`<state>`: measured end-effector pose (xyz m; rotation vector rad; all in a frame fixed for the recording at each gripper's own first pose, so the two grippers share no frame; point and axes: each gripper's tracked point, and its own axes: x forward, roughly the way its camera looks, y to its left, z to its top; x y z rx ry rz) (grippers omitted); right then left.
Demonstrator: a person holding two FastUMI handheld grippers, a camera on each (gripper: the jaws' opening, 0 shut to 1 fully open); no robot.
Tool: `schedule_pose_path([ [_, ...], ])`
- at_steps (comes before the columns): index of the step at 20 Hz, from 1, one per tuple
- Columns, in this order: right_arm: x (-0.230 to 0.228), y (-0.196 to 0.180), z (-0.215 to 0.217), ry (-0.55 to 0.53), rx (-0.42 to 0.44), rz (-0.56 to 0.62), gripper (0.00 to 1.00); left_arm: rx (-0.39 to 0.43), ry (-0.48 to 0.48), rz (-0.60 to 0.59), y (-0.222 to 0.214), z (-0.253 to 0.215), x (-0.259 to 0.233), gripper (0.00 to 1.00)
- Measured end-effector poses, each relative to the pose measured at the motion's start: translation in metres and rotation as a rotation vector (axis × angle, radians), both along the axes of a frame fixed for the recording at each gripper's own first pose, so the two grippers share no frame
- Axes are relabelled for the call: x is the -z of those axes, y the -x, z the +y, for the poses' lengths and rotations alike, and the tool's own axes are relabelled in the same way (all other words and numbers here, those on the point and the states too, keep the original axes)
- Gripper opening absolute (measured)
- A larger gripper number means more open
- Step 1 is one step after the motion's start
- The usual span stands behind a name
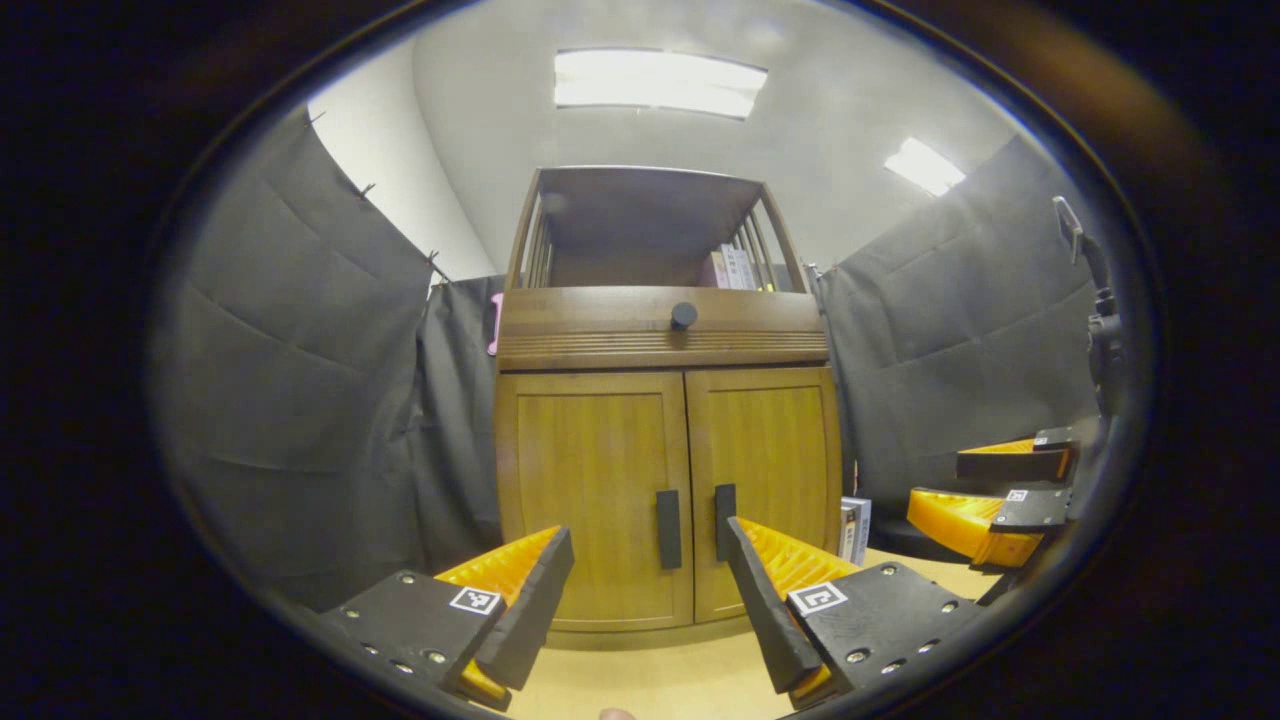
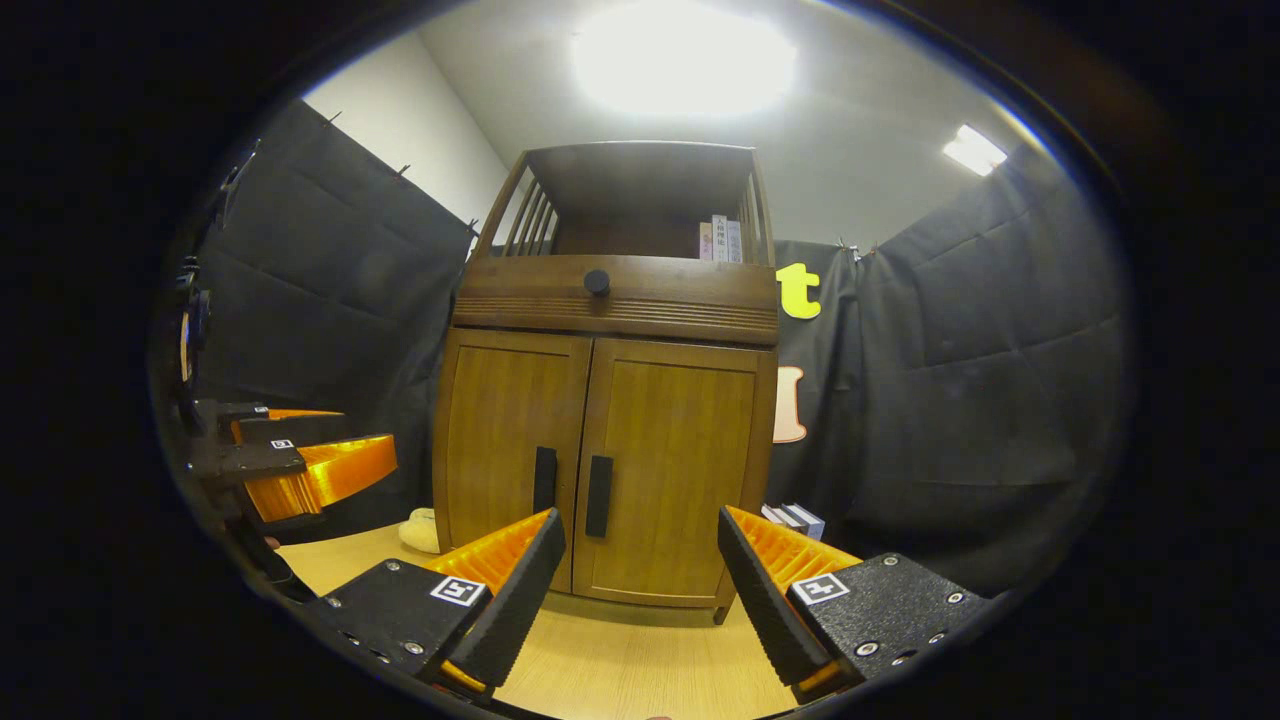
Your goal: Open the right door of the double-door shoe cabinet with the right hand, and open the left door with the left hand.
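Observation:
A wooden shoe cabinet (image 1: 665, 480) stands ahead with both doors closed. In the left gripper view its left door (image 1: 590, 470) and right door (image 1: 765, 460) each carry a dark vertical handle, the left handle (image 1: 668, 529) and the right handle (image 1: 724, 520). My left gripper (image 1: 650, 570) is open, short of the doors and level with the handles. In the right gripper view the right door (image 2: 670, 470) with its handle (image 2: 599, 496) faces my open right gripper (image 2: 640, 565), which holds nothing. The right gripper (image 1: 1005, 500) also appears far right in the left gripper view.
Above the doors sit a drawer with a round knob (image 1: 683, 315) and an open shelf holding books (image 1: 735, 268). More books (image 2: 795, 520) stand on the floor right of the cabinet. A pale object (image 2: 420, 530) lies left of it. Black cloth walls close in on both sides.

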<state>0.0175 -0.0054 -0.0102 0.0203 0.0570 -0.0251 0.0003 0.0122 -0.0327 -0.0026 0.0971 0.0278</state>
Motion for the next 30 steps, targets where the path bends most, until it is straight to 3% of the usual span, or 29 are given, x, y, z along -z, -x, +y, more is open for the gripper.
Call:
schedule_pose_path([
  [10, 0.022, -0.035, 0.003, -0.065, 0.022, 0.059, 0.95, -0.041, -0.008, 0.122, -0.038, 0.022, 0.07, 0.92],
  [12, 0.034, -0.051, 0.007, -0.068, 0.018, 0.087, 0.95, -0.049, 0.01, 0.152, -0.05, 0.029, 0.084, 0.88],
  [13, 0.04, -0.059, 0.012, -0.066, 0.01, 0.105, 0.95, -0.051, 0.018, 0.161, -0.055, 0.033, 0.087, 0.92],
  [16, 0.056, -0.091, 0.015, -0.051, 0.008, 0.144, 0.95, -0.065, 0.021, 0.159, -0.067, 0.046, 0.093, 0.84],
  [17, 0.059, -0.103, 0.016, -0.052, 0.009, 0.147, 0.95, -0.068, 0.02, 0.156, -0.071, 0.048, 0.094, 0.92],
  [18, 0.058, -0.111, 0.018, -0.064, 0.009, 0.138, 0.95, -0.069, 0.017, 0.152, -0.075, 0.05, 0.097, 0.88],
  [23, 0.067, -0.157, 0.039, -0.137, -0.04, 0.146, 0.95, -0.103, -0.015, 0.133, -0.106, 0.082, 0.103, 0.92],
  [27, 0.078, -0.193, 0.042, -0.135, -0.013, 0.17, 0.95, -0.062, 0.056, 0.14, -0.128, 0.086, 0.126, 0.88],
  [30, 0.092, -0.217, 0.047, -0.147, -0.006, 0.195, 0.95, -0.035, 0.081, 0.183, -0.144, 0.089, 0.153, 0.92],
])
